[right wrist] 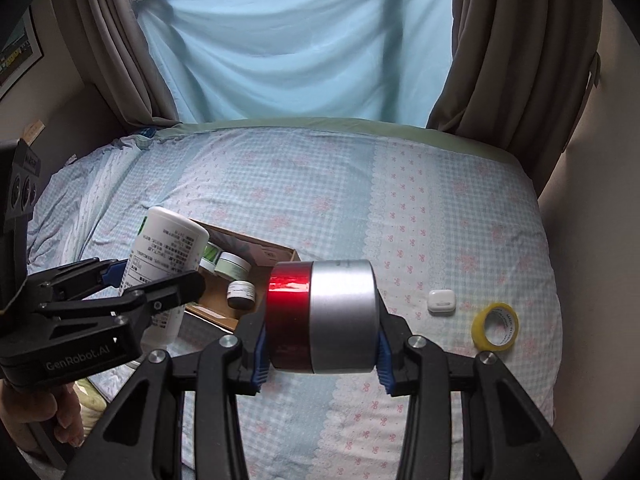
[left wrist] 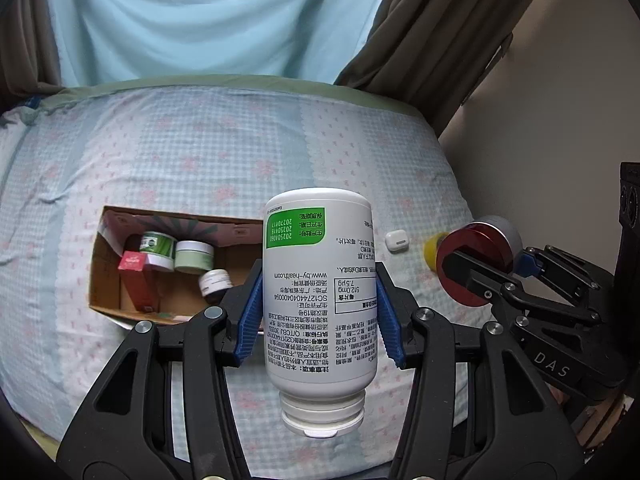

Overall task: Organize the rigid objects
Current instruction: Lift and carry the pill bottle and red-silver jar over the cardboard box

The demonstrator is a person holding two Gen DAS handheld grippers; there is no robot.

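Soft window daylight through curtain (right wrist: 288,48) — sharp, fisheye-warped edges.

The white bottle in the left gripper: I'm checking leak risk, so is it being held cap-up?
No: the white bottle is clamped in the left gripper upside down, its cap pointing toward the camera.

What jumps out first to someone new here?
Both grippers are loaded above the bed: the left gripper clamps a white bottle cap-down, the right gripper a red-and-silver tin. Behind the bottle, a cardboard box already holds small jars; a white earbud case and yellow tape roll lie loose.
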